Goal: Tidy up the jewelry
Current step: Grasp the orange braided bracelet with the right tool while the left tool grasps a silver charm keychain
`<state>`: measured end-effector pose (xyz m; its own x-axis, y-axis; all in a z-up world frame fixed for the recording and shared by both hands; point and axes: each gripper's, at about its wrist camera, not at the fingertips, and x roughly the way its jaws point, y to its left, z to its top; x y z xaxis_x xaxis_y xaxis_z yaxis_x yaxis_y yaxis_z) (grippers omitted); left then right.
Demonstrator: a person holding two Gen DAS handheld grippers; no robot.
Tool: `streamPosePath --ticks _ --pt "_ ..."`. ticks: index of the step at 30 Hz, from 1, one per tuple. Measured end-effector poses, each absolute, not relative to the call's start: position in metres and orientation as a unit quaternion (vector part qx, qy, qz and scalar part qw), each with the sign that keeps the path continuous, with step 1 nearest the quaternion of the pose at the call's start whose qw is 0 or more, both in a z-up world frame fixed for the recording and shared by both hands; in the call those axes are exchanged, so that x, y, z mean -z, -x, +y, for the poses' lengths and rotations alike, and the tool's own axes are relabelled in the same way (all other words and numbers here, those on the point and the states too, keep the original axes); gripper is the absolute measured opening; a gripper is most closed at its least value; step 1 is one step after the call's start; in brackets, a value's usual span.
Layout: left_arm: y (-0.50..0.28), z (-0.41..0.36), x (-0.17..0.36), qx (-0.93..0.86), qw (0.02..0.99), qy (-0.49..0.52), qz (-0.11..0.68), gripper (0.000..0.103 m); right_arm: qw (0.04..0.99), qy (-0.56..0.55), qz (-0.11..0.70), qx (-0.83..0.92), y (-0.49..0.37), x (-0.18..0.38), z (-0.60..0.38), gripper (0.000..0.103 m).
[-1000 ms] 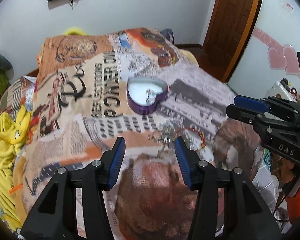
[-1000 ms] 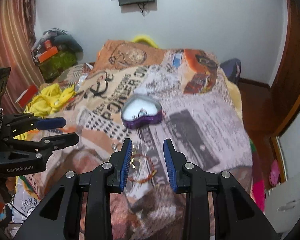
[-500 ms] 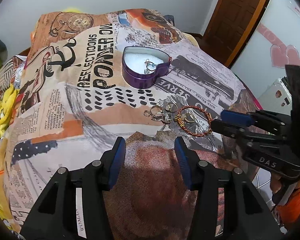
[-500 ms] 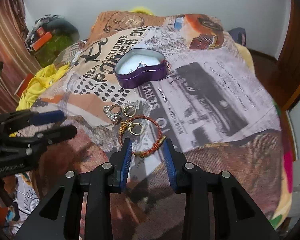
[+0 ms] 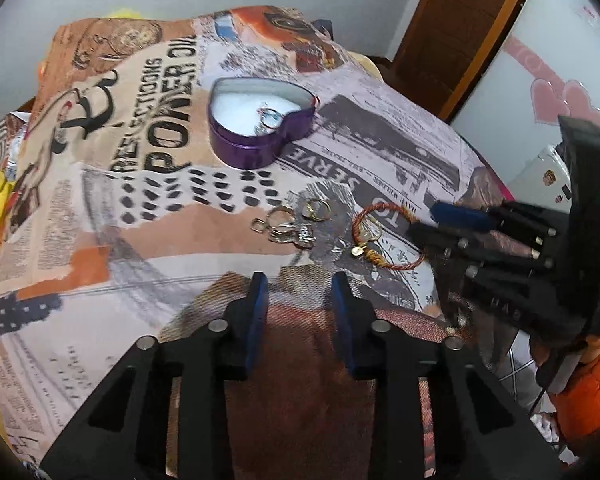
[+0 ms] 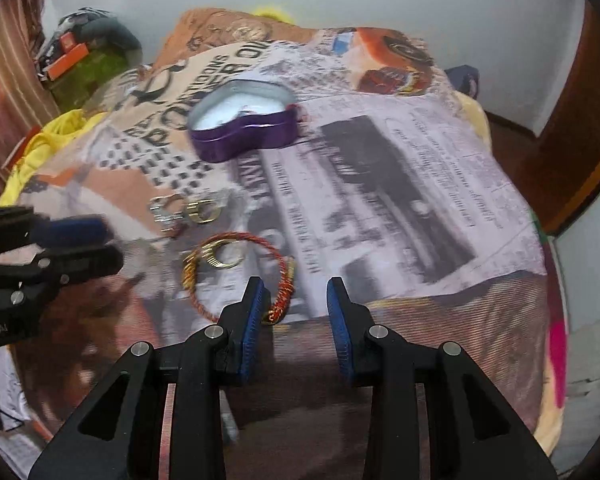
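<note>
Two tongs have closed in on the loose jewelry over the past second: the right tongs [image 6: 296, 300], released and empty, now reach the red-and-gold bracelet [image 5: 384, 236] from its 3 o'clock side in the left wrist view, where a second ago they hung well clear of it. In the right wrist view the left finger [image 6: 252, 312] covers the bracelet's near rim at 6 o'clock, though whether it touches cannot be told. The left tongs [image 5: 298, 308] are likewise released and grasp nothing, hovering just short of the cluster of rings and clasps [image 5: 288, 226] that lies at 9 o'clock of the bracelet. A gold ring [image 5: 367, 229] lies inside the bracelet's loop. The purple heart-shaped tin [image 5: 260, 124] sits open at 12 o'clock, farther up the bed, with one ring [image 5: 270, 118] already inside on its white lining. Judging from this, the bracelet looks to be the next piece bound for the tin, and a grasp appears near. The printed blanket [image 5: 140, 208] between jewelry and tin lies bare, giving an open path toward 12 o'clock. The bed falls away at 3 o'clock toward the wooden door [image 5: 460, 32], so room is tighter there, and the soft cover could let thin pieces sink or slide.
</note>
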<state>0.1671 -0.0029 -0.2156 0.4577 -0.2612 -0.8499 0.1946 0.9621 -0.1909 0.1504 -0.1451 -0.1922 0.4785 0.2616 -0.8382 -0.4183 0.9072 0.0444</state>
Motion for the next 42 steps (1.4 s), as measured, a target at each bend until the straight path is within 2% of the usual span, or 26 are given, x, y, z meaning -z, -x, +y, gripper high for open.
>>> streamPosePath --ticks 18,24,26,27,42 --pt "-0.199 -0.015 0.228 0.126 0.851 0.038 0.508 0.025 0.851 0.039 0.471 -0.23 -0.146 0.19 -0.153 0.029" --pt "-0.204 -0.019 0.232 0.121 0.855 0.024 0.504 0.025 0.85 0.023 0.473 -0.23 -0.149 0.197 -0.156 0.015" --pt "-0.205 -0.019 0.234 0.114 0.858 0.017 0.501 0.018 0.852 0.022 0.471 -0.229 -0.15 0.199 -0.157 0.009" --pt "-0.206 -0.019 0.235 0.109 0.859 0.017 0.501 0.015 0.852 0.023 0.47 -0.228 -0.15 0.2 -0.157 0.008" --pt "-0.186 -0.003 0.215 0.103 0.867 0.038 0.486 0.014 0.865 0.028 0.439 -0.241 -0.142 0.177 -0.153 0.005"
